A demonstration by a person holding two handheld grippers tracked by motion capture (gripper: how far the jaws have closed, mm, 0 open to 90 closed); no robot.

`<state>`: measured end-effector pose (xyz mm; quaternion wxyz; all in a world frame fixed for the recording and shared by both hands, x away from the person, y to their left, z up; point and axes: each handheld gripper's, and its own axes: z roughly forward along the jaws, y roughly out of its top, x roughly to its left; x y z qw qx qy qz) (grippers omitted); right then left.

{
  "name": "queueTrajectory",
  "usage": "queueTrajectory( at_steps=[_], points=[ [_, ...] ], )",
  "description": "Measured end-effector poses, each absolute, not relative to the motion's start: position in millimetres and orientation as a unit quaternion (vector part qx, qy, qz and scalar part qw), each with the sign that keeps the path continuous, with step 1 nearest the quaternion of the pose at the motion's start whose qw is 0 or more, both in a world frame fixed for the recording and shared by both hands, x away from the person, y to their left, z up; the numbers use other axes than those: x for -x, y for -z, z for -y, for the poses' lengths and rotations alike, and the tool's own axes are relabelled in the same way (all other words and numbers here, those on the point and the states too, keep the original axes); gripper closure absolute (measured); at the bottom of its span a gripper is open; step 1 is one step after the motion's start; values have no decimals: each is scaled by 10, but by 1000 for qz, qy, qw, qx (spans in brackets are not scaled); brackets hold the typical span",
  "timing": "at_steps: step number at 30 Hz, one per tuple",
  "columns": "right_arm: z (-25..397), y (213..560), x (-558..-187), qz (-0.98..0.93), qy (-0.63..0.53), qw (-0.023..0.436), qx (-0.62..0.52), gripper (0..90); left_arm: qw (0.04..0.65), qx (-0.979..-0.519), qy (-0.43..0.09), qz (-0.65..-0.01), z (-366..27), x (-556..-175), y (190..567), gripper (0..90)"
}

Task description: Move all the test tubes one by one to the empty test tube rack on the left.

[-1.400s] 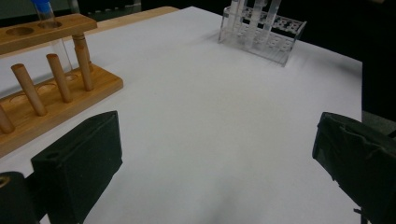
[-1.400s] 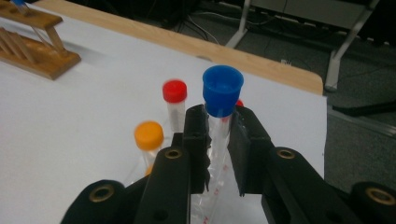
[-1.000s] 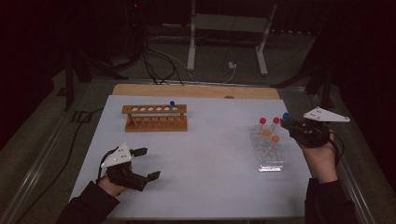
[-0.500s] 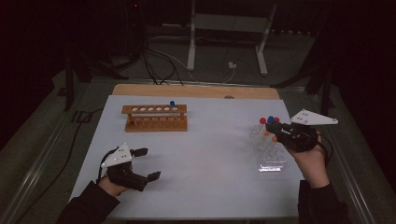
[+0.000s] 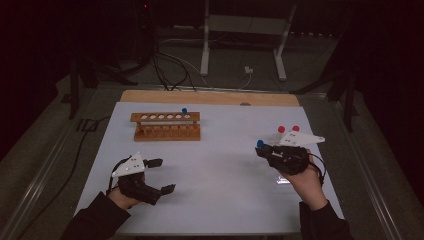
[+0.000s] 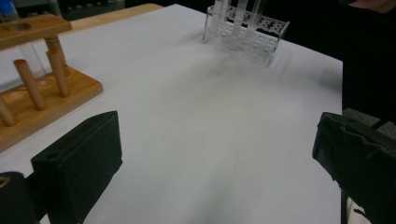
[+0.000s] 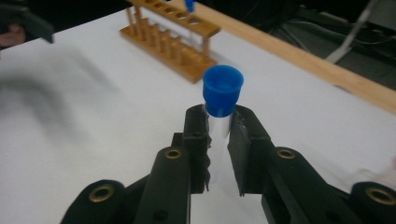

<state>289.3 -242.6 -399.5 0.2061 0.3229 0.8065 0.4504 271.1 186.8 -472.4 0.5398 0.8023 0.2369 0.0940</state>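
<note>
The brown wooden tube rack (image 5: 166,126) stands toward the table's (image 5: 215,165) far left with one blue-capped clear tube (image 5: 184,112) in its rightmost hole; the clear plastic tube rack (image 6: 246,29) sits well apart at the right

Room dim; surroundings near black. White counter (image 5: 215,165) catches overhead light, evenly lit, no glare. Left gripper view soft, shadows smeared. Blue-capped tube (image 7: 221,100) sharp; wooden rack (image 7: 170,35) behind blurred.

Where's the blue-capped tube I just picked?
Clamped in the right tongs: the blue-capped tube is above the table's right side, left of the clear rack.
</note>
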Motion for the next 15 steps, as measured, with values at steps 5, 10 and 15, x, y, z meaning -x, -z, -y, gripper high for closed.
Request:
queueTrajectory(
  at_steps=[5, 10, 15],
  points=[
    [2247, 4114, -2876, -820, -442, 190, -310, 777, 537, -807, -86, -229, -1800, -2744, 4692, 24],
    [2102, 4212, -2848, -830, -436, 179, -299, 777, 541, -810, -77, -213, -1696, -2790, 4587, 24],
    [1964, 4289, -2817, -838, -433, 168, -288, 777, 539, -817, -66, -195, -1535, -2840, 4489, 24]
  ],
)
